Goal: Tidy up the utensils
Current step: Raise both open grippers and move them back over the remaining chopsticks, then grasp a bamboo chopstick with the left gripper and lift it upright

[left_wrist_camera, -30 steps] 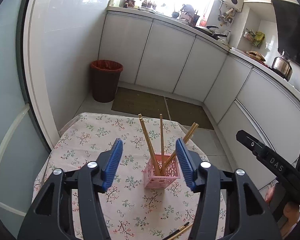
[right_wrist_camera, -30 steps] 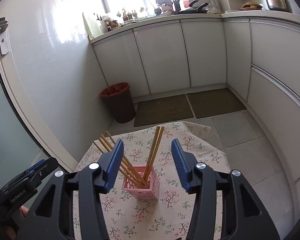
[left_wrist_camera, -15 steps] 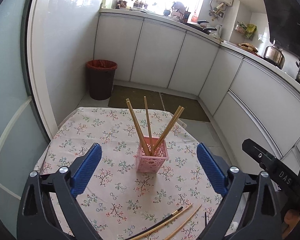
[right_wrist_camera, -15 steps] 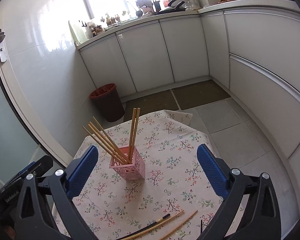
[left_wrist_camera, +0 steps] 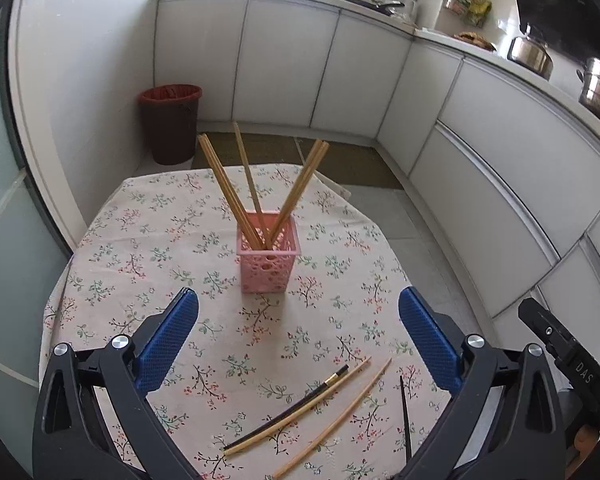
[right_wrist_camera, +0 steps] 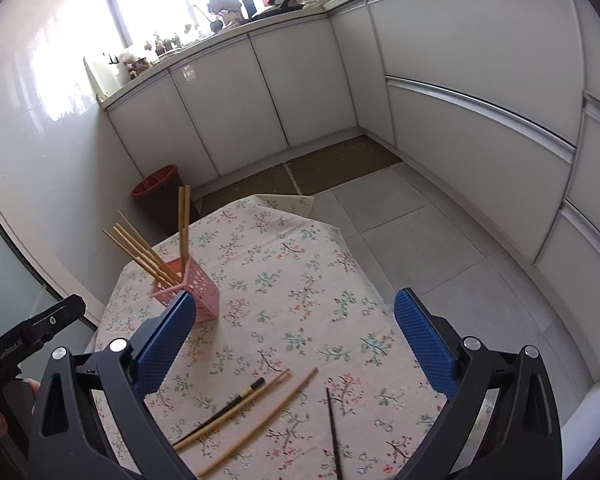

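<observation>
A pink lattice holder (left_wrist_camera: 269,256) stands mid-table with several wooden chopsticks (left_wrist_camera: 228,188) leaning in it; it also shows in the right wrist view (right_wrist_camera: 198,286). Loose on the floral cloth near me lie two wooden chopsticks (left_wrist_camera: 332,414) (right_wrist_camera: 260,416) and two black chopsticks (left_wrist_camera: 288,414) (right_wrist_camera: 333,432). My left gripper (left_wrist_camera: 298,336) is open and empty, above the table between the holder and the loose chopsticks. My right gripper (right_wrist_camera: 296,340) is open and empty, right of the holder and above the loose chopsticks.
The round table with floral cloth (left_wrist_camera: 140,248) stands in a kitchen. A red bin (left_wrist_camera: 171,122) sits on the floor beyond it, by white cabinets (left_wrist_camera: 284,64). Pots (left_wrist_camera: 530,54) stand on the counter at right. The table's right edge (right_wrist_camera: 364,272) drops to tiled floor.
Both grippers opened wide and pulled back toward me from the holder. The loose chopsticks on the near side of the table came into view.
</observation>
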Tool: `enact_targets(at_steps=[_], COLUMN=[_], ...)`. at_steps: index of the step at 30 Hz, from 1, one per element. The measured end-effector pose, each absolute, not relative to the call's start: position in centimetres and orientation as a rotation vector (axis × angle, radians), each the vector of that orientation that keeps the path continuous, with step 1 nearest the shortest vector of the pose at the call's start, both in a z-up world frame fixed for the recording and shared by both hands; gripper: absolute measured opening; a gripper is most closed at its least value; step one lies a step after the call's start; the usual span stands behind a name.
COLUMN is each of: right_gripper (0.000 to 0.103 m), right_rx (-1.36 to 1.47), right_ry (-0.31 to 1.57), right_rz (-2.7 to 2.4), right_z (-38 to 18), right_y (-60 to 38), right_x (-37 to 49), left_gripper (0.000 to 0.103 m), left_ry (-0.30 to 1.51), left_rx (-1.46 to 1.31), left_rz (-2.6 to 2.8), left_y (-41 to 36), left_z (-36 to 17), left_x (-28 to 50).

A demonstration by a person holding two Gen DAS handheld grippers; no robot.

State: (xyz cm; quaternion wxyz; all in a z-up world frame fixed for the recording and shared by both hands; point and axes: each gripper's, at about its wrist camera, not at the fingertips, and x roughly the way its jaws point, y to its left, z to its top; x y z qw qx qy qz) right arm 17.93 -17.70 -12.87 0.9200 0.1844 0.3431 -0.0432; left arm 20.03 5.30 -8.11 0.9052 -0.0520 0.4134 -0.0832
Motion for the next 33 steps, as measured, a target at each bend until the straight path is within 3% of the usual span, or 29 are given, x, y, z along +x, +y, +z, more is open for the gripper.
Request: enact_targets(at_steps=[7,12,18,23,26,33], right_gripper=[0.096,0.096,0.096,0.096,0.096,0.096], right_rx=[0.415,0.533,0.57,0.589,0.587,0.576], right_ry=[0.801,0.799,0.809,0.84,0.856,0.872], right_rz=[-0.196,-0.205,-0.214,-0.21,-0.213,-0.219], right_z=[-18.6,-19.4,-19.8,-20.4,-20.6,-21.0], right_y=[-22.2,-24.4,-25.2,-25.3,-25.3,-25.4], right_x=[14.9,14.2,14.3,14.6,14.6,14.8], left_gripper=[0.096,0.095,0.086,0.063,0.055,0.046], left_ry=[1.151,1.256,1.281,1.303,1.324,1.332], left_rx=[0.127,0.323,0.521,0.595,0.621,0.664], left_rz=[-0.324,-0.375,-0.433,-0.5,-0.521,-0.526], left_y=[-0.5,-4.4,-7.7,-8.9,-9.5,-10.2], left_z=[-16.0,-21.3,-24.2,-25.6,-26.7,-28.5], left_x=[22.1,22.8,23.5,24.0,24.2,24.4])
